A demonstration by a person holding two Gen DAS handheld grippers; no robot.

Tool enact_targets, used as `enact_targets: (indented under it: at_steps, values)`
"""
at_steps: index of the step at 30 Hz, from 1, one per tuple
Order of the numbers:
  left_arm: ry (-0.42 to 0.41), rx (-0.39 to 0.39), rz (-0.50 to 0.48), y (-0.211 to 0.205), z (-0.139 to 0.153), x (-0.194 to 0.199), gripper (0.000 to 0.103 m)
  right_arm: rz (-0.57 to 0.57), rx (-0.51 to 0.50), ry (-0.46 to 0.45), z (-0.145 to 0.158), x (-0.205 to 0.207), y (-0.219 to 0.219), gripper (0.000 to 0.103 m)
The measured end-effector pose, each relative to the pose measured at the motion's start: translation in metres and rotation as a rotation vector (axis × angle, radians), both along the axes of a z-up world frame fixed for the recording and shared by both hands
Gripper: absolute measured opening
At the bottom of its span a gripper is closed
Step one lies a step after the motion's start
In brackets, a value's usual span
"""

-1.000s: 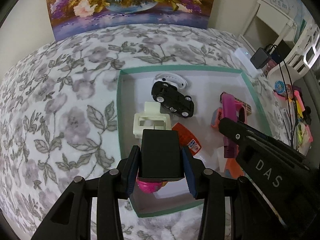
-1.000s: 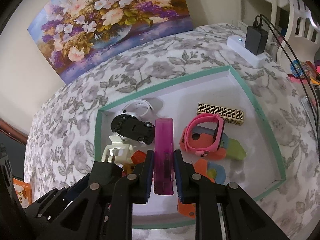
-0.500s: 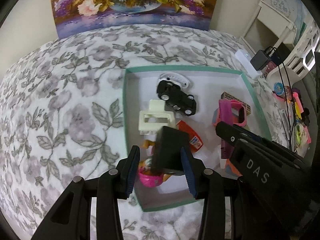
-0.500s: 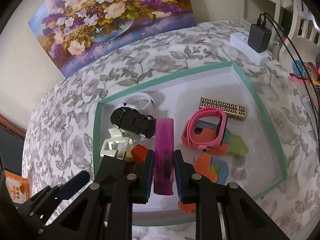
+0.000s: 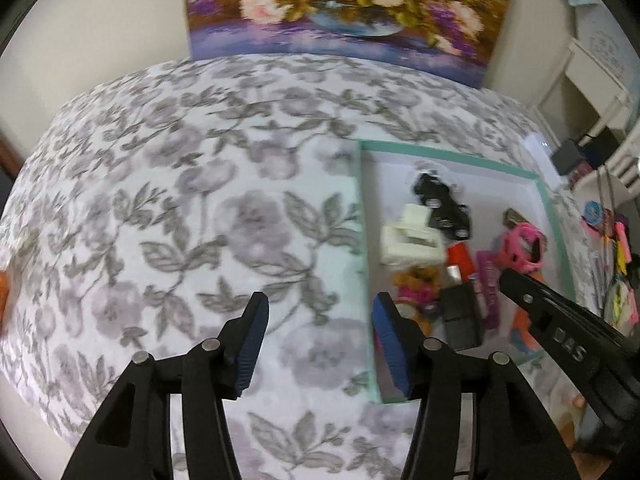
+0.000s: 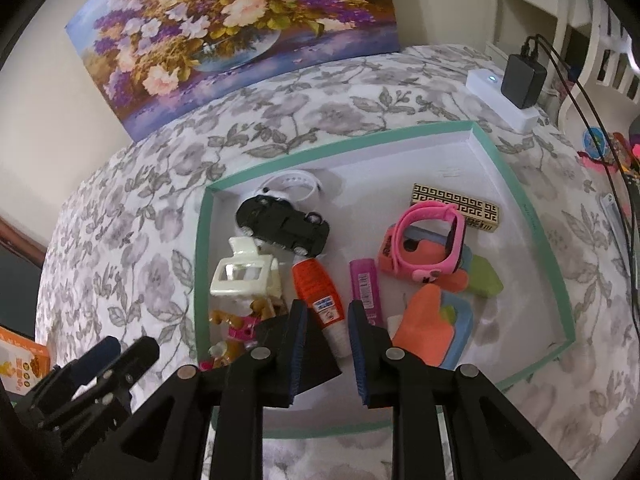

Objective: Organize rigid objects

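A white tray with a green rim (image 6: pixel 532 224) (image 5: pixel 554 224) lies on the floral cloth and holds several rigid objects. My left gripper (image 5: pixel 318 338) is open and empty, over the cloth left of the tray. The black box (image 5: pixel 460 316) lies in the tray's near left part, also in the right wrist view (image 6: pixel 316 356). My right gripper (image 6: pixel 326 350) is open and empty above the tray's near edge. The purple tube (image 6: pixel 366 292) (image 5: pixel 490 290) lies flat in the tray beside an orange-capped tube (image 6: pixel 322 300).
The tray also holds a black toy car (image 6: pixel 284 226), a cream hair clip (image 6: pixel 244 278), a pink watch (image 6: pixel 434 244), a patterned box (image 6: pixel 456 208) and coloured foam shapes (image 6: pixel 434 328). A white power strip with a charger (image 6: pixel 516 84) sits far right. An orange packet (image 6: pixel 22 364) lies at the left.
My left gripper opened, dropped the black box into the tray and swung left over the cloth. My right gripper opened and released the purple tube into the tray.
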State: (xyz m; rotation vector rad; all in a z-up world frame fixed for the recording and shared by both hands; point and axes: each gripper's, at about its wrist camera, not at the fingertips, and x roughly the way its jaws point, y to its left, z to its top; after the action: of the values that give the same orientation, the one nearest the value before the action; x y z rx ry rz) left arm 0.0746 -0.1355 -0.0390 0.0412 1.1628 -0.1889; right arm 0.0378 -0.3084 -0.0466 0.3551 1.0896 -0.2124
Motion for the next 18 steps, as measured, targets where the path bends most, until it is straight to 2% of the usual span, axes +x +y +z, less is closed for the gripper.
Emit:
enact_targets:
  at_steps: [5, 8, 11, 13, 15, 18]
  values:
    - [0.023, 0.028, 0.055, 0.018, -0.007, -0.001, 0.06, 0.037, -0.023, 0.008, 0.002, -0.005, 0.016, 0.049]
    - [0.024, 0.048, 0.071, 0.027, -0.01, -0.004, 0.077, 0.053, -0.038, 0.006, 0.004, -0.011, 0.025, 0.052]
    - [0.014, 0.051, 0.087, 0.034, -0.009, -0.009, 0.077, 0.071, -0.051, 0.008, 0.005, -0.017, 0.033, 0.059]
    - [0.011, 0.052, 0.093, 0.039, -0.01, -0.013, 0.077, 0.08, -0.052, 0.011, 0.004, -0.021, 0.037, 0.06]
    - [0.006, 0.059, 0.1, 0.043, -0.01, -0.017, 0.084, 0.087, -0.055, 0.013, 0.004, -0.023, 0.04, 0.061]
    - [-0.004, 0.064, 0.107, 0.049, -0.009, -0.021, 0.084, 0.099, -0.065, 0.011, 0.004, -0.029, 0.047, 0.068]
